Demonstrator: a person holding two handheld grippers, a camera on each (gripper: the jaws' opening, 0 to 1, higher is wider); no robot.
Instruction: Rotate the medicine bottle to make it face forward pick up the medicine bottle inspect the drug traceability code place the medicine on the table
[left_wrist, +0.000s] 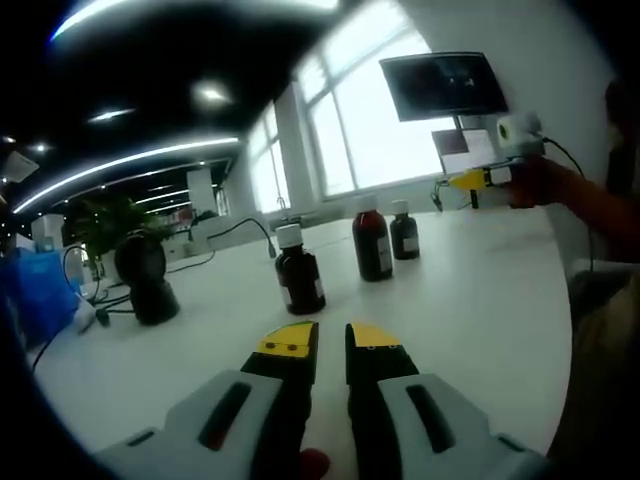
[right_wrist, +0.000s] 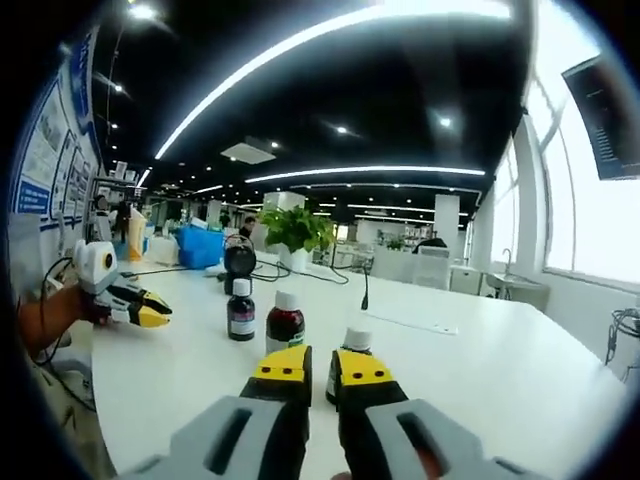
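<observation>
Bottles (left_wrist: 299, 268) stand upright in a row mid-bench (left_wrist: 480, 300), untouched and well apart from both tools, so the left hand-held gripper (left_wrist: 331, 340) and right hand-held gripper (right_wrist: 317, 367) hover nearly clenched, empty, likely poised to turn one label forward.

Worktop (left_wrist: 470, 290): smooth white surface, faint sheen. Medicine bottles (left_wrist: 298, 268): dark glossy glass or plastic, cannot tell which, with matt white caps and paper labels. Left gripper (left_wrist: 331, 345): matt grey plastic body, yellow and black tips.
</observation>
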